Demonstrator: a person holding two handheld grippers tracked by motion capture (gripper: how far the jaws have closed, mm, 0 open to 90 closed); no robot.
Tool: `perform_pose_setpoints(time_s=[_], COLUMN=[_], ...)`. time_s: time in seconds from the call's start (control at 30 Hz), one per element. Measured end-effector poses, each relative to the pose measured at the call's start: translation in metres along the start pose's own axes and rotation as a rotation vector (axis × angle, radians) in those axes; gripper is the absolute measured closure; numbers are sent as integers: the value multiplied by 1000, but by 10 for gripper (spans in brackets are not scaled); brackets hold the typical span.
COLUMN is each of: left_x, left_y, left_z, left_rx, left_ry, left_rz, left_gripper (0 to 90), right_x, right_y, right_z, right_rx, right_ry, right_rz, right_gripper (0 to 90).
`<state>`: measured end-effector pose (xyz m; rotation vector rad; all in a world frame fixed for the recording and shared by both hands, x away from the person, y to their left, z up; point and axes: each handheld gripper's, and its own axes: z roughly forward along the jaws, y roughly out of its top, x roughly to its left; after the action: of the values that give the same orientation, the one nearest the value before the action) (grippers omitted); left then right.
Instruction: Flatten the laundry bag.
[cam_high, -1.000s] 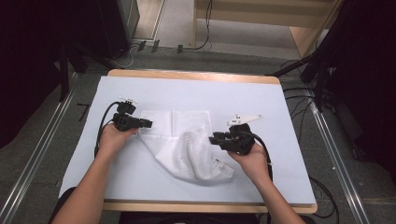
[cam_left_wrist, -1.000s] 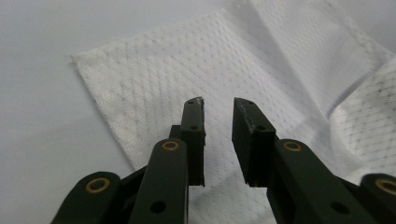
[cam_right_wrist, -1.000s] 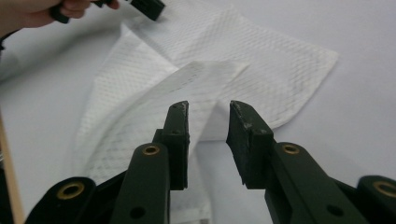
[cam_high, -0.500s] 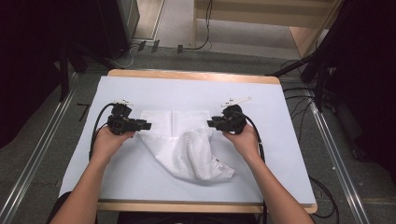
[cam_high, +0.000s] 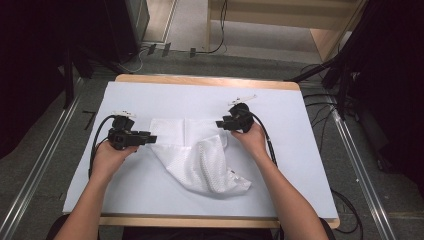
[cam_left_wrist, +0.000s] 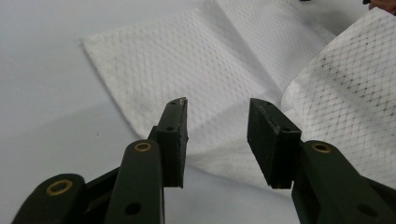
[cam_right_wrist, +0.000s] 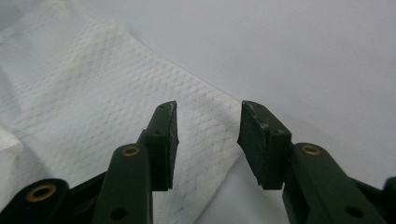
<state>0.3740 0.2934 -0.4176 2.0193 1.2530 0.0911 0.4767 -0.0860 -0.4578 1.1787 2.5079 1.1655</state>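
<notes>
A white mesh cloth (cam_high: 195, 152) lies partly folded and rumpled in the middle of the table, its near part bunched toward the front. My left gripper (cam_high: 151, 138) sits at the cloth's left edge, pointing right. In the left gripper view its jaws (cam_left_wrist: 217, 105) have just been opening and stand apart above the cloth (cam_left_wrist: 224, 60), with no pad pressing on it. My right gripper (cam_high: 220, 123) is at the cloth's far right corner, pointing left. Its jaws (cam_right_wrist: 208, 106) have also just been opening and hover open over the cloth's edge (cam_right_wrist: 93, 93).
A pale blue sheet (cam_high: 295, 165) covers the wooden table (cam_high: 200, 80), with bare room all around the cloth. Metal rails (cam_high: 40, 165) run along both sides on the floor, and cables (cam_high: 320, 100) trail at the right.
My right gripper has travelled from the cloth's near right side away from me to its far right corner. The left gripper has shifted only slightly. The cloth's right part now lies loose.
</notes>
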Motion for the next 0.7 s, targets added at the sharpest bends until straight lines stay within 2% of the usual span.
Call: perform_pose_setpoints(time_s=[0.17, 0.33, 0.5, 0.57, 0.63, 0.7], left_x=[4, 7, 10, 10, 10, 10], left_y=[-6, -10, -11, -10, -10, -10], left_z=[-6, -9, -8, -8, -8, -7], left_rx=[-10, -8, -6, -9, -10, -4], left_ry=[17, 29, 36, 33, 30, 34], left_rz=[-18, -28, -34, -34, -30, -25], left_gripper=[586, 579, 568, 568, 568, 568], right_x=[-5, -5, -4, -5, -7, -12], right_y=[5, 5, 3, 4, 4, 2], right_z=[7, 17, 18, 17, 16, 15], right_rx=[-4, 31, 16, 33, 40, 26], right_ry=[-14, -24, -47, -63, -103, -74], right_rz=[-6, -5, -7, -12, -31, 3], right_gripper=[576, 572, 611, 619, 598, 582])
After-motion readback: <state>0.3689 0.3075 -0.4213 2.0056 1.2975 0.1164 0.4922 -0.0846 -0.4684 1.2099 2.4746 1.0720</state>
